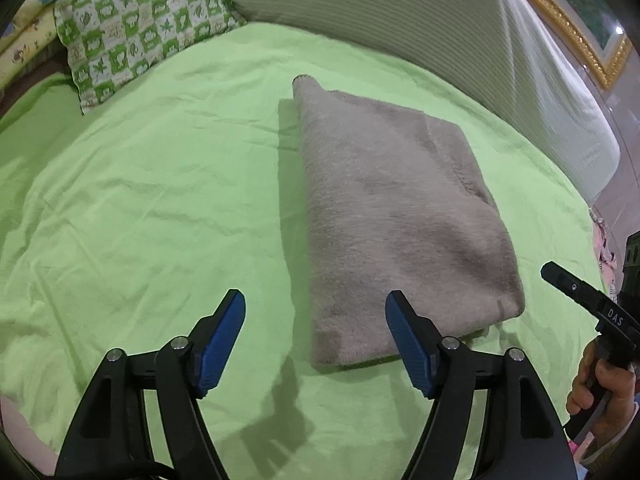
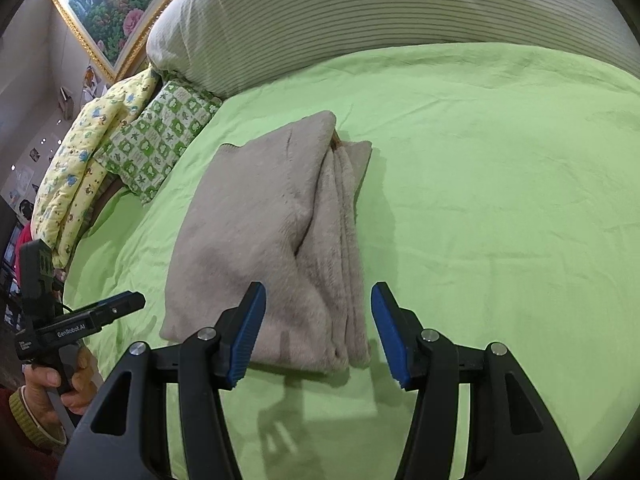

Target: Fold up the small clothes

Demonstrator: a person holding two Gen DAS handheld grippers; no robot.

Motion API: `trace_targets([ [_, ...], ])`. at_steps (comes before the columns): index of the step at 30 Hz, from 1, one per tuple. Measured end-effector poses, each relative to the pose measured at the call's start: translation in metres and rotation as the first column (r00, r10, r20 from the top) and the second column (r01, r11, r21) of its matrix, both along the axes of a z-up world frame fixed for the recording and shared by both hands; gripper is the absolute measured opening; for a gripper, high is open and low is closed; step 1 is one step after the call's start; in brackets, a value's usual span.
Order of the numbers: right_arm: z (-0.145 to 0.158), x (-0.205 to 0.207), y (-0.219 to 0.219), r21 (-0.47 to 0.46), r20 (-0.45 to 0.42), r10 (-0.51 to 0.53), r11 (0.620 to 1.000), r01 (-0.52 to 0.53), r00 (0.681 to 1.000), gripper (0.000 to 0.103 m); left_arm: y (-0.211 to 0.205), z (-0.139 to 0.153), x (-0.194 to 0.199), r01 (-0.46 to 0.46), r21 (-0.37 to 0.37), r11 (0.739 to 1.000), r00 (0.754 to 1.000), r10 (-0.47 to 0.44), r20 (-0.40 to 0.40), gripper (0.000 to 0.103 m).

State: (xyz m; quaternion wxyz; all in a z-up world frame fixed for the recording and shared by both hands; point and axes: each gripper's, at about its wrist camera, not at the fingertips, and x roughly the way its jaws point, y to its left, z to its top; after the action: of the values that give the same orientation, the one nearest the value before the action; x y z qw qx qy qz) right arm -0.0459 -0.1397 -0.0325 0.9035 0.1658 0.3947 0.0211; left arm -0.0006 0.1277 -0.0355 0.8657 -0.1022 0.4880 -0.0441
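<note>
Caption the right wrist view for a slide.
Open right gripper hovers above folded grey garment on green bedsheet.

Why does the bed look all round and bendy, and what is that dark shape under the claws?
Both wrist views use a fisheye lens, which bends the green sheet into a curve. In the right wrist view, the dark shape is the right gripper casting its shadow; the left wrist view shows one too.

green-sheeted bed (image 2: 500, 168), striped headboard (image 2: 360, 12), gilt-framed painting (image 2: 108, 4)
</note>
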Motion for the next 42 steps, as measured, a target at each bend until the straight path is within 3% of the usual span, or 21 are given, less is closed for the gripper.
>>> trace_targets([
  [5, 0.002, -0.015, 0.014, -0.052, 0.020, 0.014, 0.999, -0.013, 1.000, 0.056, -0.010, 0.007, -0.014, 0.012, 0.039, 0.999, 0.999, -0.013, 0.044, 0.079],
  [14, -0.029, -0.007, 0.022, -0.019, -0.054, 0.009, 1.000, -0.010, 0.998, 0.054, -0.024, -0.018, -0.028, 0.094, 0.084, 0.992, 0.996, -0.094, -0.004, 0.080],
  [16, -0.033, -0.002, 0.024, -0.023, -0.067, 0.003, 1.000, -0.005, 0.998, 0.047, -0.028, -0.027, -0.026, 0.113, 0.101, 0.988, 0.994, -0.112, -0.016, 0.080],
  [20, -0.036, 0.006, 0.027, -0.057, -0.108, -0.002, 0.998, -0.004, 0.994, 0.011, -0.030, -0.045, -0.016, 0.116, 0.159, 0.980, 0.993, -0.112, -0.038, 0.080],
  [22, -0.031, 0.005, 0.026, -0.064, -0.103, 0.001, 0.998, -0.008, 0.995, 0.009, -0.028, -0.052, -0.010, 0.107, 0.161, 0.981, 0.993, -0.099, -0.057, 0.075],
  [26, -0.019, 0.001, 0.025, -0.103, -0.073, 0.003, 0.995, -0.011, 0.997, 0.007, -0.018, -0.057, -0.006, 0.079, 0.125, 0.989, 0.994, -0.069, -0.084, 0.054],
  [32, -0.045, 0.006, 0.021, -0.117, -0.154, -0.004, 0.993, -0.014, 0.988, 0.007, -0.019, -0.058, -0.010, 0.094, 0.136, 0.986, 0.993, -0.083, -0.086, 0.047],
  [35, -0.042, 0.004, 0.020, -0.082, -0.141, -0.018, 0.997, 0.007, 0.990, 0.010, -0.020, -0.052, -0.012, 0.090, 0.148, 0.985, 0.994, -0.079, -0.077, 0.047],
  [42, -0.033, -0.006, 0.025, -0.096, -0.131, -0.017, 0.995, 0.005, 0.991, 0.012, -0.018, -0.037, -0.020, 0.082, 0.160, 0.984, 0.996, -0.075, -0.049, 0.047],
])
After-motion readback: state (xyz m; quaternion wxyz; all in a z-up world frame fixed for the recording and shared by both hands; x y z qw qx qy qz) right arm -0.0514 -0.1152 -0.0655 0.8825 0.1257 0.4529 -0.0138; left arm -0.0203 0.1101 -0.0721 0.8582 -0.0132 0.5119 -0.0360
